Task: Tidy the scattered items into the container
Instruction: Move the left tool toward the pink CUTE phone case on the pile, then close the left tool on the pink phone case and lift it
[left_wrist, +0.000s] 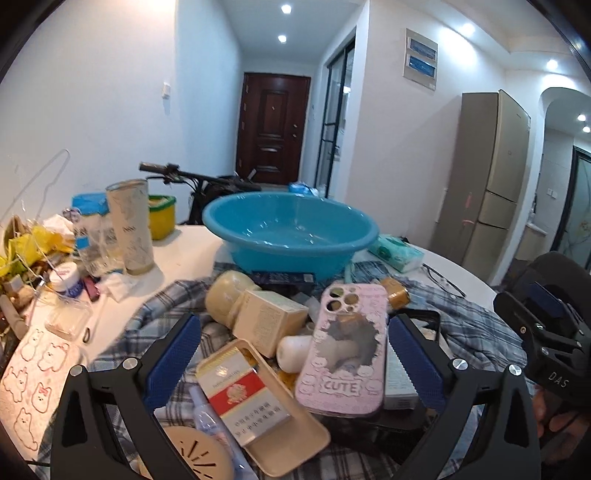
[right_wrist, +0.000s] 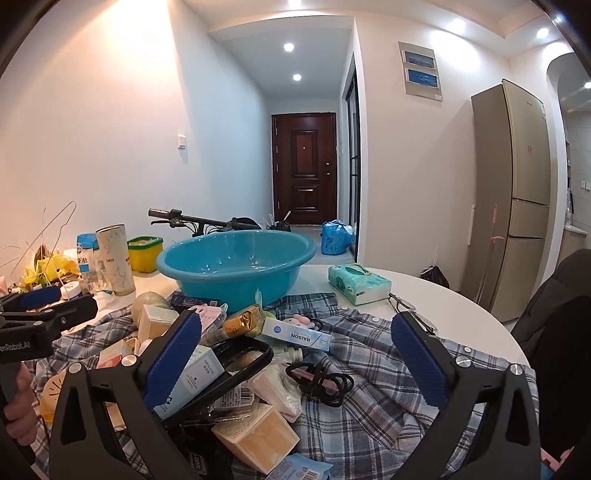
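A blue plastic basin stands empty on the table past a pile of small items; it also shows in the right wrist view. My left gripper is open above the pile, with a pink "CUTE" phone case, a red cigarette pack in a beige tray and a cream box between its fingers. My right gripper is open over a black cable, a RAISON toothpaste box and a yellow box. Neither gripper holds anything.
The pile lies on a plaid shirt on a white round table. A tissue pack and glasses lie right of the basin. A tumbler, bottles, a yellow tub and clutter stand at the left. A fridge stands beyond.
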